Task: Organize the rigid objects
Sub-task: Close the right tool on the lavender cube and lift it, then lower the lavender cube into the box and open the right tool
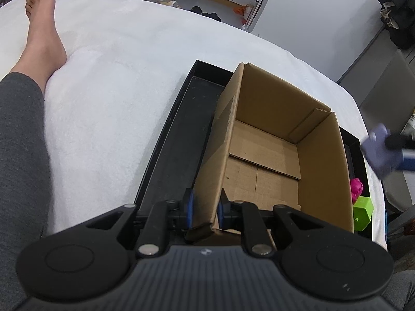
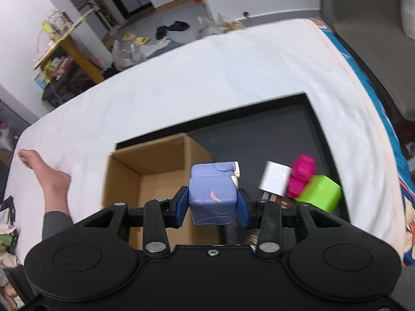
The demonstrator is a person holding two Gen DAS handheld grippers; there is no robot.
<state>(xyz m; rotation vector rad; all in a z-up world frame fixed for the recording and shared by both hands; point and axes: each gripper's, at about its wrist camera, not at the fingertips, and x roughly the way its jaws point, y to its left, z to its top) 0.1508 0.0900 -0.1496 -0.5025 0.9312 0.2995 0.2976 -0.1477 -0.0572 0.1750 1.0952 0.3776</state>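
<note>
Cardboard box (image 1: 269,140) wall clamped by left gripper (image 1: 205,210) at six o'clock, right gripper (image 2: 213,203) grasping purple block toy (image 2: 211,197), white charger (image 2: 275,181), pink toy (image 2: 301,176), green cube (image 2: 321,193) at three o'clock on black tray (image 2: 272,129)

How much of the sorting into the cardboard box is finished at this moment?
Nothing looks done yet: the cardboard box is empty inside. In hand: the left gripper is shut on the box's near wall, and the right gripper holds a purple block toy above the black tray. Left on the tray: a white charger, a pink toy and a green cube.
</note>
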